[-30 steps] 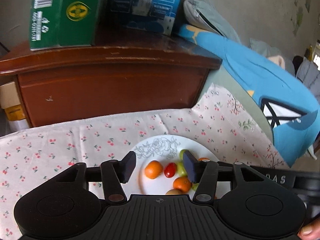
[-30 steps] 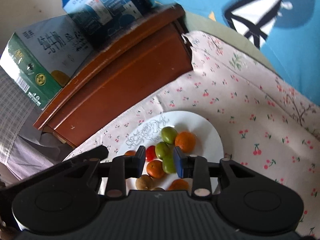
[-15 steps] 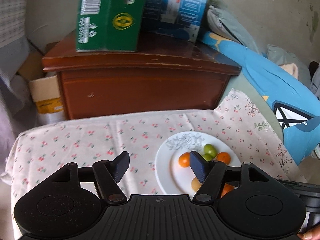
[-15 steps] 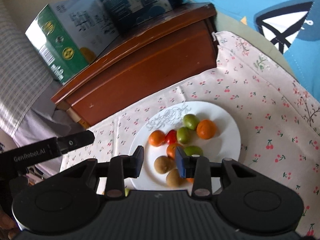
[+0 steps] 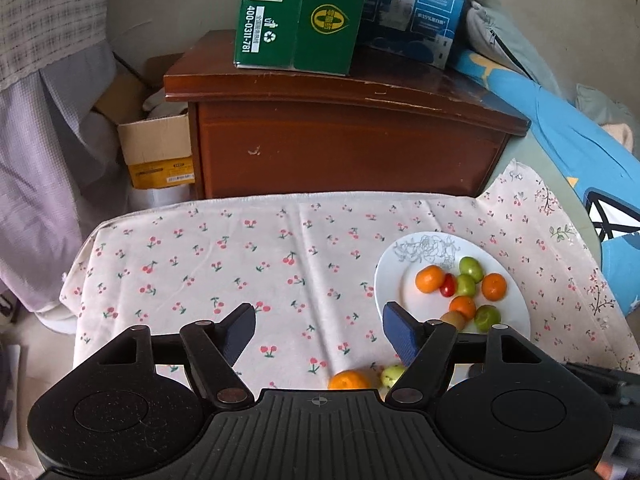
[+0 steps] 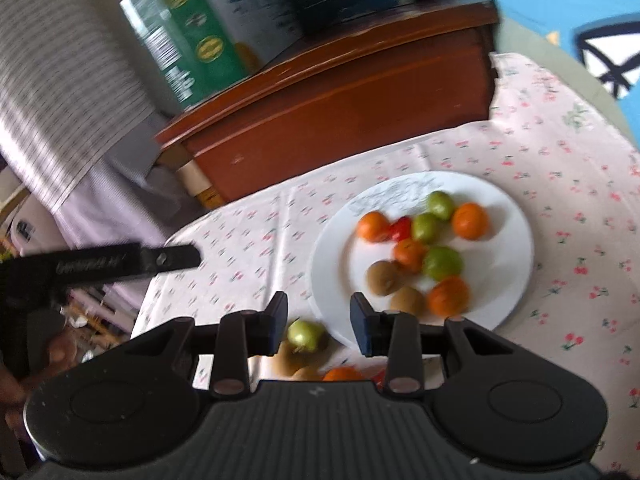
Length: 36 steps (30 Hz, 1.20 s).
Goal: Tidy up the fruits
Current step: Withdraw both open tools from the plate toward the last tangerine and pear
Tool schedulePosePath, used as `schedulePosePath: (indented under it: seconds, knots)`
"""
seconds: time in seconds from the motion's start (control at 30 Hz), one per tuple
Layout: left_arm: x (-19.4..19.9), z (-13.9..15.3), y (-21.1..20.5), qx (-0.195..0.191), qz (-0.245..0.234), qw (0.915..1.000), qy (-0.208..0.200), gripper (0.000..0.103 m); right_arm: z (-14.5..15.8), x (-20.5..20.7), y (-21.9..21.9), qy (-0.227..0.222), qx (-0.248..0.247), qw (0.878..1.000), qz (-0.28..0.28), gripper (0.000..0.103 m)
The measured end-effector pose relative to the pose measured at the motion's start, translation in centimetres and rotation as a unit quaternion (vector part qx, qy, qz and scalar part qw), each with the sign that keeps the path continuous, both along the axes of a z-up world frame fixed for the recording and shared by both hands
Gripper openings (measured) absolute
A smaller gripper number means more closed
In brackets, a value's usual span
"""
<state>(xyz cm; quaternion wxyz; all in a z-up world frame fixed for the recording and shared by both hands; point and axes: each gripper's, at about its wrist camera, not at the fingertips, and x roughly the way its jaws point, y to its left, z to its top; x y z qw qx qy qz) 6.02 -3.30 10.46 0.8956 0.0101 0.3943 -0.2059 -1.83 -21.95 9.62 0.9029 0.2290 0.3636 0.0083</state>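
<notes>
A white plate [image 5: 400, 300] on the cherry-print cloth holds several small fruits: oranges, green plums, a red tomato and kiwis. On the cloth near the plate lie a loose orange [image 5: 349, 380] and a green fruit [image 5: 393, 374]. My left gripper [image 5: 319, 320] hovers over bare cloth left of the plate; its jaws are opening with nothing between them. My right gripper [image 6: 319, 314] is open above the plate's [image 6: 504, 240] near-left rim. Below it lie a green fruit [image 6: 305, 334], a kiwi [image 6: 286, 358] and an orange [image 6: 342, 374], all untouched.
A brown wooden cabinet [image 5: 344, 148] stands behind the table, with a green carton [image 5: 296, 16] and a blue carton [image 5: 416, 4] on top. A cardboard box [image 5: 156, 152] sits at its left. Blue bedding [image 5: 580, 152] lies at the right. The left tool's black bar [image 6: 120, 264] reaches in.
Both grippers have drawn back from the plate, so more cloth and the loose fruits show. The left jaws have widened. The right view has rolled and is blurred.
</notes>
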Motion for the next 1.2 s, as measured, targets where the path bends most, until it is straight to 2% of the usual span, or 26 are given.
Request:
schedulePosePath:
  seconds: [0.2, 0.3, 0.53, 0.77, 0.9, 1.03, 1.13, 1.2]
  knots:
    - [-0.3, -0.3, 0.4, 0.002, -0.003, 1.0, 0.007, 0.075, -0.9, 0.2, 2.4, 0.007, -0.015, 0.999, 0.044, 0.036]
    - [-0.5, -1.1, 0.3, 0.016, -0.008, 0.9998, 0.008, 0.075, -1.6, 0.5, 3.0, 0.017, -0.015, 0.998, 0.055, 0.036]
    - [0.4, -3.6, 0.4, 0.023, 0.005, 0.9987, 0.045, 0.075, -2.7, 1.3, 4.8, 0.027, -0.041, 0.994, 0.094, 0.035]
    - [0.9, -4.9, 0.5, 0.021, 0.015, 0.9973, 0.068, 0.075, -3.7, 1.9, 6.4, 0.031, -0.099, 0.988, 0.117, 0.035]
    - [1.1, -5.0, 0.5, 0.018, 0.022, 0.997, 0.071, 0.075, -3.9, 2.2, 7.0, 0.031, -0.116, 0.985, 0.126, 0.033]
    - [1.2, -5.2, 0.5, 0.017, 0.02, 0.9967, 0.077, 0.075, -4.2, 2.2, 8.3, 0.024, -0.163, 0.976, 0.145, 0.031]
    - [1.2, -5.5, 0.4, 0.019, 0.019, 0.9965, 0.079, 0.075, -4.4, 2.1, 8.8, 0.02, -0.198, 0.968, 0.15, 0.022]
    - [1.3, -5.6, 0.3, 0.019, 0.018, 0.9965, 0.079, 0.075, -4.4, 2.1, 8.7, 0.018, -0.205, 0.967, 0.149, 0.019]
